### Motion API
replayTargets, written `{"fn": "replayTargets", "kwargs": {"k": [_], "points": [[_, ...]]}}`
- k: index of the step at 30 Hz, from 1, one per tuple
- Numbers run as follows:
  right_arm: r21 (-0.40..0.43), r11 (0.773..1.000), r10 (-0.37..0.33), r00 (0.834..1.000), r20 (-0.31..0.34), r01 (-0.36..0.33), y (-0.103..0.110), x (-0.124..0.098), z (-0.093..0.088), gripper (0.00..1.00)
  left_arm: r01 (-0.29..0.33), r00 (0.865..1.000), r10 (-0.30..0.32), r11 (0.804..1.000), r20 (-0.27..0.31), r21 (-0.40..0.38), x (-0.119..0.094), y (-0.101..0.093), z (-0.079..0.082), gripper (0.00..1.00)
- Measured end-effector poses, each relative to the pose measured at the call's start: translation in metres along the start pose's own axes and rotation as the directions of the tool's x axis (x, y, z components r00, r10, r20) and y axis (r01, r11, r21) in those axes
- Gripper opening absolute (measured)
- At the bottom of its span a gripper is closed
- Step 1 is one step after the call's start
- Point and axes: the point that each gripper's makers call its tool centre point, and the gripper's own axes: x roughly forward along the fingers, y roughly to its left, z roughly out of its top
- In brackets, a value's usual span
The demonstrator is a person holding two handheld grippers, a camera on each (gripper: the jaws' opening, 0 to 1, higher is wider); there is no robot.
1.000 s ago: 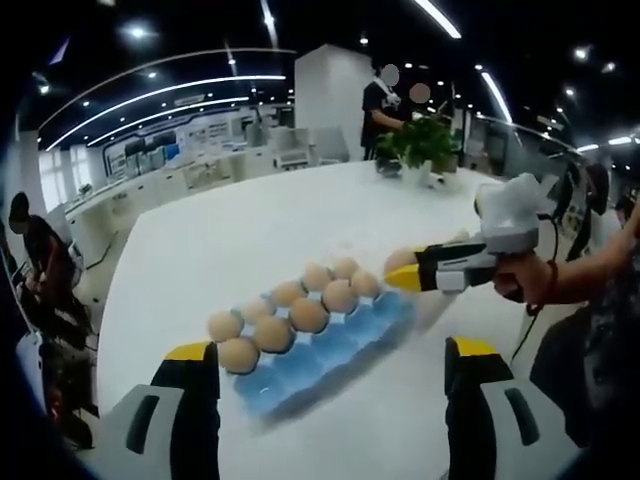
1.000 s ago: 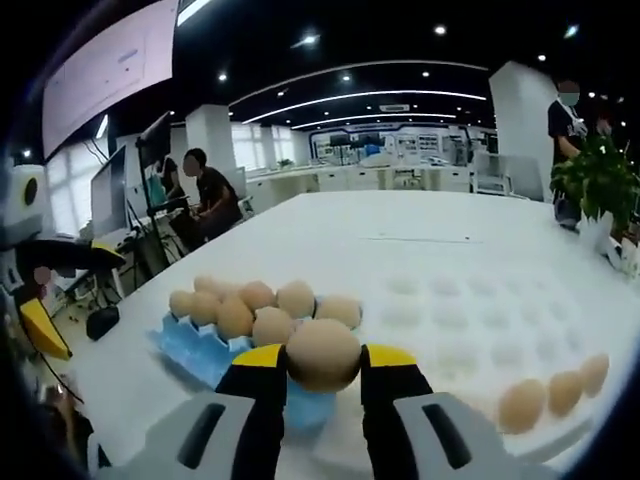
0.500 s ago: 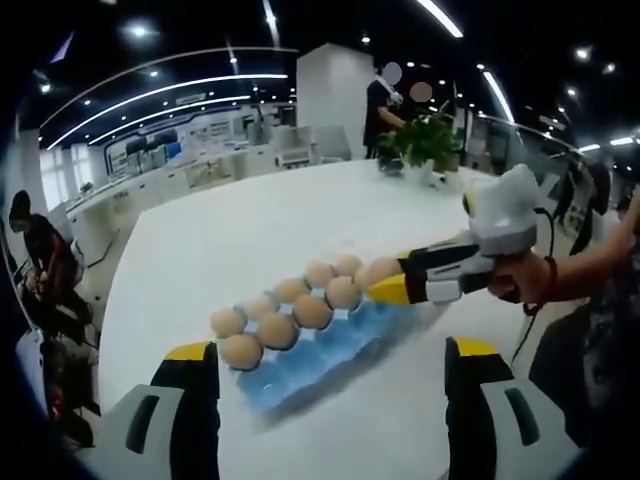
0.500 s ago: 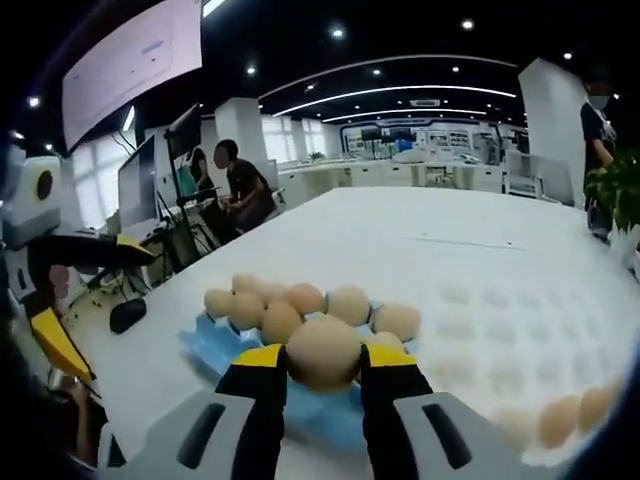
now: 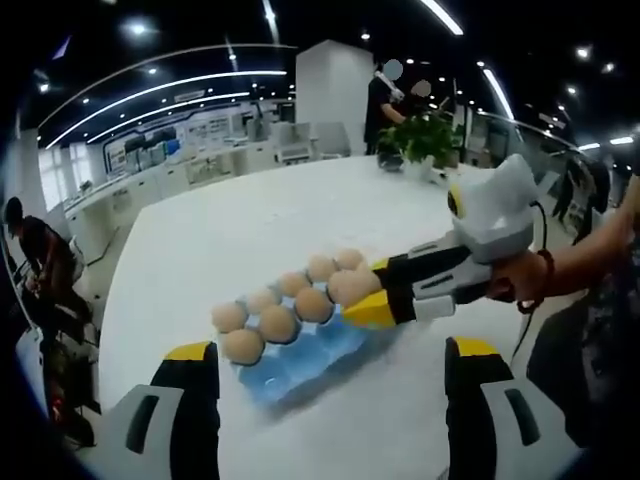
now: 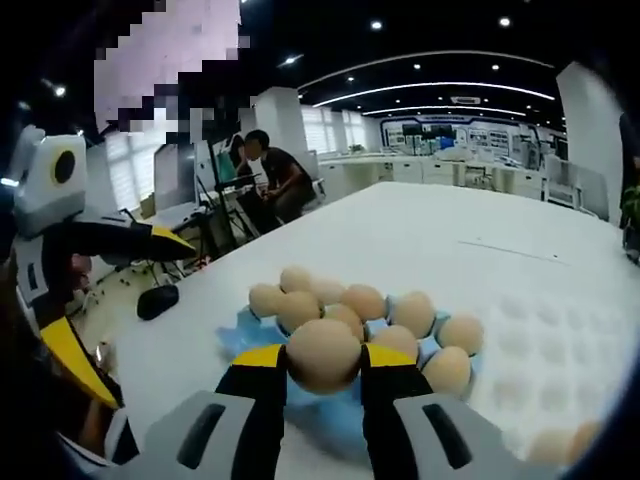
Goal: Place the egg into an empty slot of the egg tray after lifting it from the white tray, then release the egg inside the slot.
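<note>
Now the right tongs [image 6: 323,362] are clenched on the egg [image 6: 323,354], one yellow tip on each flank, gripping it across its widest part so that it sits between them with its top showing above the tips. In the left gripper view the same right tongs [image 5: 362,298] reach in from the right, the egg [image 5: 352,287] at their tip, held above the near edge of the blue egg tray [image 5: 300,357]. That tray lies just ahead of and below the right tongs [image 6: 330,430], its farther cups full of brown eggs and the blue cups nearest the tongs looking bare. The white tray [image 6: 545,350] lies off to the right of them on the white counter [image 6: 400,240], with an egg or two blurred at its lower corner. The left tongs [image 5: 330,400] stand wide apart, grasping nothing, hanging back on the near side of the egg tray. An egg is light but brittle and smooth-shelled, so I would judge that the hold should stay on the broad middle with gentle pressure only: too hard a squeeze may crack it, too loose and it may slip. The carry looks nearly done; what is left is to lower it into a bare cup and ease the tips apart only once it rests there.
</note>
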Motion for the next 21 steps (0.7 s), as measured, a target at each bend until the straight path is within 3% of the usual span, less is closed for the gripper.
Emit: {"fn": "replayTargets", "kwargs": {"k": [21], "points": [[-0.061, 0.978, 0.195, 0.979, -0.064, -0.199, 0.060, 0.043, 0.008, 0.29, 0.003, 0.999, -0.003, 1.000, -0.040, 0.022, 0.000, 0.001, -0.010, 0.96]]}}
